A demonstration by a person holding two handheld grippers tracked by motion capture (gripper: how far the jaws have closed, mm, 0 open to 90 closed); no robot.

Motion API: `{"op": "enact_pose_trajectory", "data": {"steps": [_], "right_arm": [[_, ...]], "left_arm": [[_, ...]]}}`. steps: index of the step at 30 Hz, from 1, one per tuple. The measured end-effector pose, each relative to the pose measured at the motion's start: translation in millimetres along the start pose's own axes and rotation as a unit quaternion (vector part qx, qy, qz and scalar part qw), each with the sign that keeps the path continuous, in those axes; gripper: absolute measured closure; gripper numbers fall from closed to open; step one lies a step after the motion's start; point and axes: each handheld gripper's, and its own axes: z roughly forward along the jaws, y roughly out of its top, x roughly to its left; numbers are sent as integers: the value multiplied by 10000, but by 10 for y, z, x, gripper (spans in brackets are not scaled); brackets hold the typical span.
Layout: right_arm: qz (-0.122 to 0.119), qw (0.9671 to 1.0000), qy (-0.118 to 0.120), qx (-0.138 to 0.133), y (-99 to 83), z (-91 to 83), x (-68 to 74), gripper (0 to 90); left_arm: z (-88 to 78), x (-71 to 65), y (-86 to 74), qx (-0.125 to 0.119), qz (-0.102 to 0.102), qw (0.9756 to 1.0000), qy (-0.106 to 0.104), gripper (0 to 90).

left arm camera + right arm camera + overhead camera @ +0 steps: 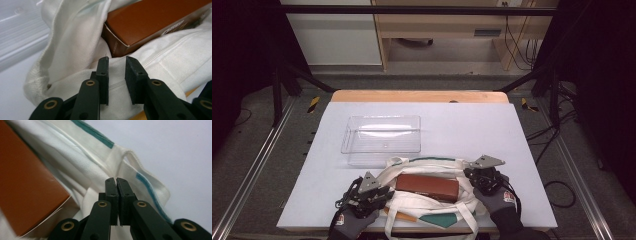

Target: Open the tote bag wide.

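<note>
A white tote bag (432, 166) with green trim lies at the table's near edge, and a brown box (427, 186) rests in its mouth. My left gripper (384, 192) is at the bag's left side. In the left gripper view its jaws (117, 67) stand apart over the bag's seamed cloth (75, 37), with a corner of the box (155, 22) just beyond them. My right gripper (472, 175) is at the bag's right side. In the right gripper view it (116, 182) has its pads pressed together on a fold of the bag (82, 157), with the box (22, 182) to its left.
A clear plastic tray (382, 150) stands just behind the bag, left of centre on the pale blue table (472, 125). An orange strip (404, 216) pokes out from under the bag at the front edge. Black frame posts flank the table.
</note>
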Motion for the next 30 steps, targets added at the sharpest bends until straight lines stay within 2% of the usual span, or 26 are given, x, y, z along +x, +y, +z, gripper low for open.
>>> {"op": "enact_pose_trajectory", "data": {"steps": [4, 9, 11, 14, 16, 17, 18, 21, 23, 25, 26, 28, 30], "right_arm": [[83, 9999, -10, 108, -10, 119, -52, 890], [110, 9996, 30, 274, -67, 256, -45, 890], [90, 9995, 16, 296, -68, 262, -43, 890], [63, 9998, 25, 185, -65, 219, -49, 880], [180, 9994, 131, -278, -42, 21, -52, 849], [180, 9994, 131, -278, -42, 21, -52, 849], [229, 9978, 210, -578, -41, -162, -34, 853], [204, 9950, 542, -814, -58, -394, 64, 881], [119, 9937, 824, -753, -105, -461, 178, 897], [42, 9928, 1024, -613, -170, -456, 293, 900], [27, 9923, 1119, -522, -195, -441, 333, 900], [37, 9912, 1270, -361, -226, -396, 387, 900], [26, 9907, 1338, -240, -245, -355, 414, 900]], "left_arm": [[25, -34, -8, 79, 119, 9999, 70, 727], [22, -29, 8, 74, 106, 9999, 67, 727], [18, -27, 14, 76, 102, 9999, 65, 727], [-19, -12, 53, -5, 66, 10000, 53, 704], [-102, 5, 130, -304, 60, 9995, -54, 690], [-102, 5, 130, -304, 60, 9995, -54, 676], [-155, 9, 203, -498, 152, 9986, 66, 673], [-162, 53, 327, -582, 221, 9979, 200, 672], [-115, 89, 378, -566, 221, 9979, 243, 673], [-80, 101, 392, -520, 247, 9980, 266, 674], [-9, 113, 399, -425, 257, 9982, 337, 675], [39, 126, 406, -367, 221, 9980, 457, 678], [68, 132, 414, -379, 228, 9979, 483, 694]]}}
